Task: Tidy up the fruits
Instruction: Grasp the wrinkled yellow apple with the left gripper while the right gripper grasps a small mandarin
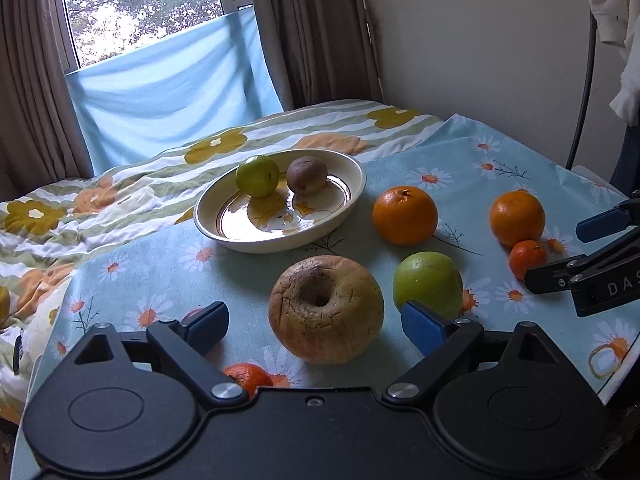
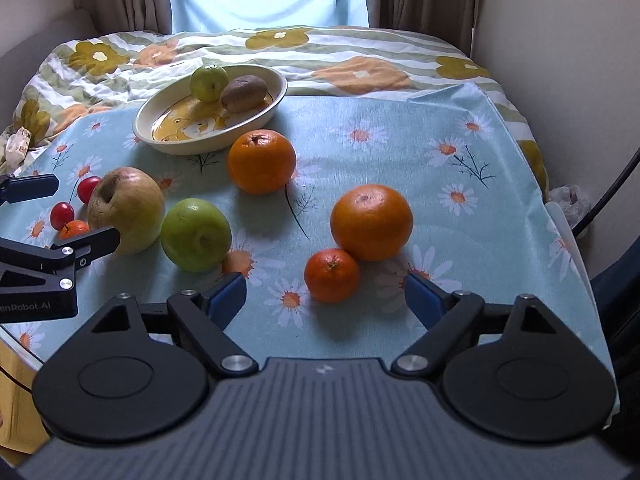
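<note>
On the daisy tablecloth, a cream plate [image 1: 280, 242] holds a small green fruit [image 1: 257, 176] and a kiwi [image 1: 307, 175]. My left gripper [image 1: 316, 326] is open, its blue pads either side of a wrinkled yellow apple [image 1: 326, 308] without touching it. A green apple [image 1: 427, 284] lies just right of it. My right gripper [image 2: 326, 298] is open with a small mandarin [image 2: 332, 275] just ahead between its fingers, against a big orange [image 2: 372, 222]. A second orange [image 2: 261, 161] sits near the plate [image 2: 180, 146].
Two cherry tomatoes [image 2: 89, 189] and another small mandarin [image 2: 74, 229] lie left of the wrinkled apple. A flowered quilt [image 2: 360, 72] rises behind the tablecloth. A wall and a black cable [image 1: 586, 80] stand at the right. The cloth's right edge [image 2: 560, 216] drops off.
</note>
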`<state>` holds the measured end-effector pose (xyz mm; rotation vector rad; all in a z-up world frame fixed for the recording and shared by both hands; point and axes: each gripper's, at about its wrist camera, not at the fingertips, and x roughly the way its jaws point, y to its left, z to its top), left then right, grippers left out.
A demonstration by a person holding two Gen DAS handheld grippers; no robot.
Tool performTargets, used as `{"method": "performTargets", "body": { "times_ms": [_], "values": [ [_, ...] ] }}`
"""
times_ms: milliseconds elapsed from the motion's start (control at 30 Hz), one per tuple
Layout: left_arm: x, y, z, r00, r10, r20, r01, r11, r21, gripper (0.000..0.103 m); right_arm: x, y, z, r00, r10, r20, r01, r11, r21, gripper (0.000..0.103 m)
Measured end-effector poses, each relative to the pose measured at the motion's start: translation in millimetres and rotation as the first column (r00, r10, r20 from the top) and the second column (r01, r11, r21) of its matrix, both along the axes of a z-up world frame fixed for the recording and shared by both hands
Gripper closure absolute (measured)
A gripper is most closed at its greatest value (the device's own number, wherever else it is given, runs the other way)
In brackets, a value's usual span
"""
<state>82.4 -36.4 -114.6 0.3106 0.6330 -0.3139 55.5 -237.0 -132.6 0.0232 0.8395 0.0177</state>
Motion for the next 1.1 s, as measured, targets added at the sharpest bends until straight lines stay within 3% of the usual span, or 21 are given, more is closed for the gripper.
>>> {"method": "performTargets", "body": {
  "times_ms": [100, 400, 533, 667, 1100],
  "values": [
    [7, -5, -9, 1.000, -0.002, -0.011, 0.002, 1.000, 0.012, 0.013, 2, -3, -8, 1.000, -0.008, -0.008, 0.008, 1.000, 0.007, 0.006],
    [18, -19, -24, 1.000, -0.014, -0.008, 0.014, 0.997, 0.075, 0.014, 9, -5, -23, 1.000, -0.021, -0.021, 0.021, 1.000, 0.018, 0.010],
    [25, -21, -26, 1.000, 0.005, -0.024, -0.003, 0.996, 0.091, 0.019, 14, -3, -26, 0.999, -0.021, -0.027, 0.021, 0.999, 0.026, 0.017],
    [26, -23, -27, 1.000, -0.003, -0.023, 0.005, 0.996, 0.093, 0.023, 17, -4, -26, 0.999, -0.040, -0.031, 0.041, 0.999, 0.034, 0.019],
    [19, -18, -25, 0.999, -0.011, -0.044, 0.014, 0.997, 0.073, 0.024, 25, -3, -28, 0.998, -0.060, -0.032, 0.061, 0.998, 0.030, 0.033]
  ]
}}
